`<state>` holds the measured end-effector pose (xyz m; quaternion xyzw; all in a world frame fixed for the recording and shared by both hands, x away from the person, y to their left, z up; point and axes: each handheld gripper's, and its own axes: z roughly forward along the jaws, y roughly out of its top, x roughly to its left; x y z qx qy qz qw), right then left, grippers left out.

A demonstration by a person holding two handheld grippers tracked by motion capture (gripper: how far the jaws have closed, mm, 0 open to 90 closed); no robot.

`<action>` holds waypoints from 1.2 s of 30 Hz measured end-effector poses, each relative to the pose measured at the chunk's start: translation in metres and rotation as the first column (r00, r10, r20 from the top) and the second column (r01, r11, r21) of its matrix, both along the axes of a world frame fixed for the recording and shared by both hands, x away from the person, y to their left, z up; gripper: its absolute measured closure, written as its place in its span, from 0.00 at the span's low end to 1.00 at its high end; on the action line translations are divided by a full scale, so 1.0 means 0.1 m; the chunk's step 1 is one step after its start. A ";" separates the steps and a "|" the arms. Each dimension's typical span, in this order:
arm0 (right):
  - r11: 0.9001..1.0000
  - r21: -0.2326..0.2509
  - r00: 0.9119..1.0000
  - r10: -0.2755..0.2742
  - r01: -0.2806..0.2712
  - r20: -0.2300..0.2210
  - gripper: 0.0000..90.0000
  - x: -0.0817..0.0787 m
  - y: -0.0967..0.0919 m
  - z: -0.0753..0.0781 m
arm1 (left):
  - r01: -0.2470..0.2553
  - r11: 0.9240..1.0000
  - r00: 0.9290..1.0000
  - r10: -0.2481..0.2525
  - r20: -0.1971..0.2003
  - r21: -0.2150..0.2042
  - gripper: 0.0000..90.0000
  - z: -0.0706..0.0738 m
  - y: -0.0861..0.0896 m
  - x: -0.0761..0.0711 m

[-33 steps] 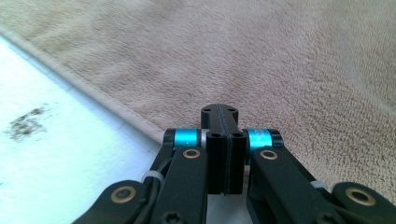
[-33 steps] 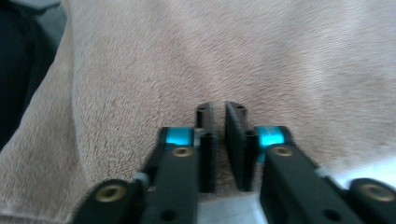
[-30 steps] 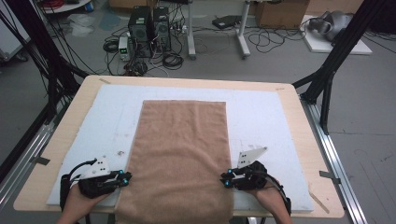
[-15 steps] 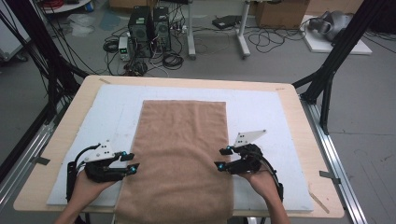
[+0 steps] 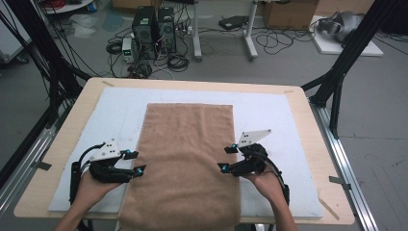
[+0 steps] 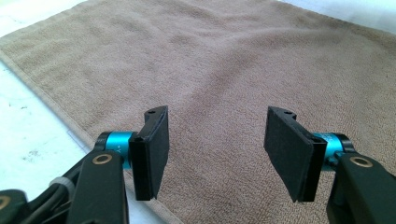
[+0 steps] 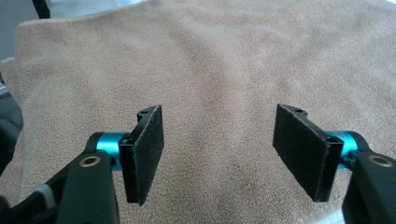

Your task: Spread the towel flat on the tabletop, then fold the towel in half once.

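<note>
Towel [image 5: 187, 163], tan and flat, lies lengthwise down the middle of a white mat [image 5: 279, 115] on the table [image 5: 308, 125] in the high view; its near end hangs over the table's edge at 6 o'clock. The left gripper [image 5: 135, 162] sits at the towel's 9 o'clock edge, held by a hand [image 5: 91, 187] coming in from 7 o'clock, its tips pointing toward 3 o'clock. The right gripper [image 5: 227, 158] sits at the towel's 3 o'clock edge, tips pointing toward 9 o'clock, with a hand [image 5: 267, 185] behind it at 5 o'clock. Both have just been opening, with nothing between the jaws.

In the left gripper view, the left gripper [image 6: 217, 154] has its black pads [image 6: 152, 154] spread apart above the towel [image 6: 224, 60], clear of the cloth. The towel's hemmed edge runs from 10 o'clock down toward 6 o'clock, with the white mat [image 6: 28, 140] beyond it at 8 o'clock.

In the right gripper view, the right gripper [image 7: 219, 154] likewise stands spread, pads [image 7: 303, 149] gripping nothing. The towel [image 7: 210, 60] lies beneath, and its edge falls away at 9 o'clock.
</note>
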<state>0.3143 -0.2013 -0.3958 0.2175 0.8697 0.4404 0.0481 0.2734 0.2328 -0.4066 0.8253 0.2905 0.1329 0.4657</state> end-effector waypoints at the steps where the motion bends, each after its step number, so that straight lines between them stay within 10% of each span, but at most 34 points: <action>1: 1.000 0.000 1.000 0.000 0.000 -0.001 0.36 0.00 0.00 -0.01 | 0.001 1.000 1.000 -0.001 0.001 0.002 0.45 0.00 0.00 0.00; 20: 1.000 -0.019 1.000 -0.022 0.022 0.021 0.34 0.08 -0.03 0.07 | -0.026 1.000 1.000 0.026 0.006 0.003 0.44 0.10 0.00 0.19; 36: 0.995 -0.007 0.991 -0.096 0.097 0.098 0.35 0.55 -0.11 0.55 | -0.083 0.996 0.996 0.083 0.033 -0.015 0.49 0.49 -0.06 0.78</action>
